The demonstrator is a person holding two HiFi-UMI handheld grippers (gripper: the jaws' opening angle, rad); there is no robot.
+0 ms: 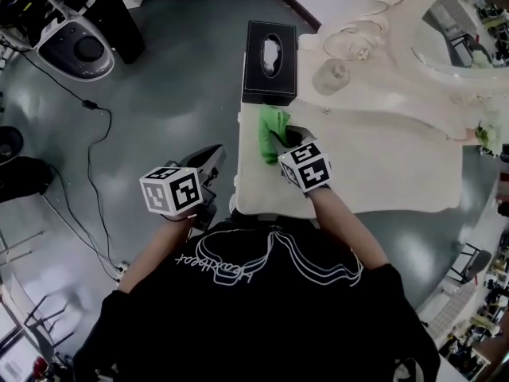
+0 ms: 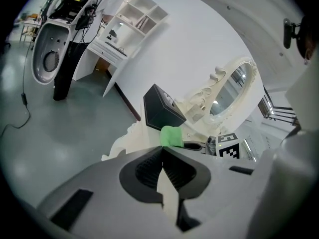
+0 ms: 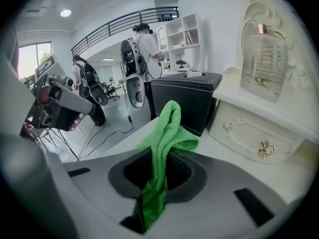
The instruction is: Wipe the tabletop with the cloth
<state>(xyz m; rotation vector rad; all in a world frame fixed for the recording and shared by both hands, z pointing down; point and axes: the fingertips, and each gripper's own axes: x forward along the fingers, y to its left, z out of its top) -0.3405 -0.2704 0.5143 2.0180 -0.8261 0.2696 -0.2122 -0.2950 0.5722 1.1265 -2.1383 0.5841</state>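
Observation:
A green cloth [image 1: 270, 130] lies bunched on the cream tabletop [image 1: 382, 165] near its left edge. My right gripper [image 1: 280, 141] is shut on the cloth [image 3: 162, 148], which runs up between its jaws and folds over ahead. My left gripper [image 1: 213, 160] hangs off the table's left side above the floor, jaws closed with nothing between them. In the left gripper view the cloth [image 2: 172, 136] shows ahead on the tabletop [image 2: 142, 141], beside the right gripper's marker cube [image 2: 228, 146].
A black tissue box [image 1: 270, 60] stands at the table's back left corner, just beyond the cloth. A glass jar [image 1: 331, 76] and an ornate cream mirror [image 1: 445, 30] fill the back. Cables [image 1: 95, 157] trail on the grey floor to the left.

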